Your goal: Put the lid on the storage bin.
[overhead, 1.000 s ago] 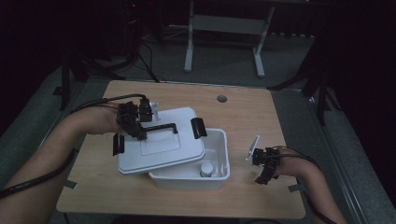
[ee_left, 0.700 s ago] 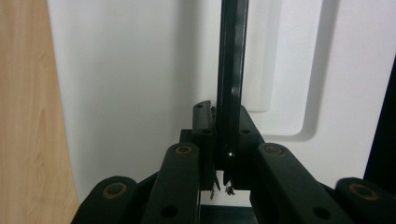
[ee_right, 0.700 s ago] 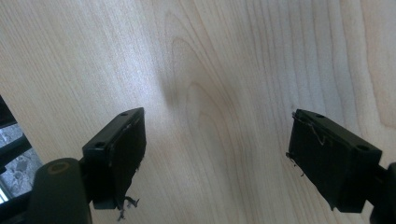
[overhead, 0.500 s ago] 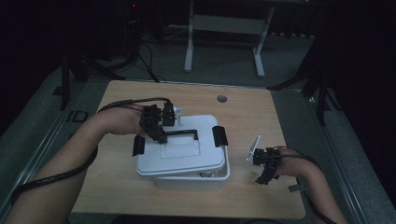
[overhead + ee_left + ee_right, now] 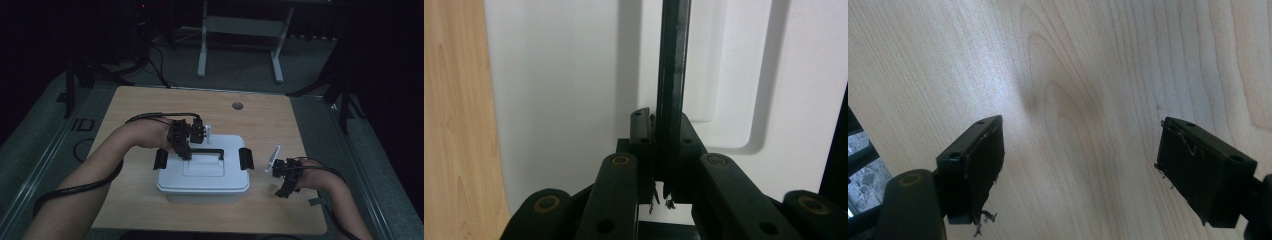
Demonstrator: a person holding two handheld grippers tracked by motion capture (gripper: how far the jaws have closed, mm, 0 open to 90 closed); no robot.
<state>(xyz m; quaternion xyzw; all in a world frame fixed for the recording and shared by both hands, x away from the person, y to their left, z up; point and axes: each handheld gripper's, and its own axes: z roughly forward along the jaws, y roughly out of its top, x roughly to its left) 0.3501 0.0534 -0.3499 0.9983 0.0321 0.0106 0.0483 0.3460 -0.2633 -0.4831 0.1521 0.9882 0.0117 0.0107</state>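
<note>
My left tongs (image 5: 186, 145) are clamped on the black carry handle (image 5: 206, 151) of the white lid (image 5: 202, 172); in the left gripper view the thin bar (image 5: 672, 75) runs straight up between the pads, pinched tight. The lid sits over the white storage box (image 5: 200, 192), which stands mid-table, a little toward the near edge, and its edges look lined up with the box rim all round. A black latch hangs at each end, the left latch (image 5: 160, 158) just beside my tongs and the right latch (image 5: 246, 158) at the far end of the handle.

My right tongs (image 5: 286, 181) hover apart with nothing between them, over bare wood of the table (image 5: 1088, 75) just right of the box.

I judge this as the lid-seating step, nearly done. Next I'd let go of the handle without dragging the lid askew, then bring each pair of tongs to a latch and press it down over the rim.
</note>
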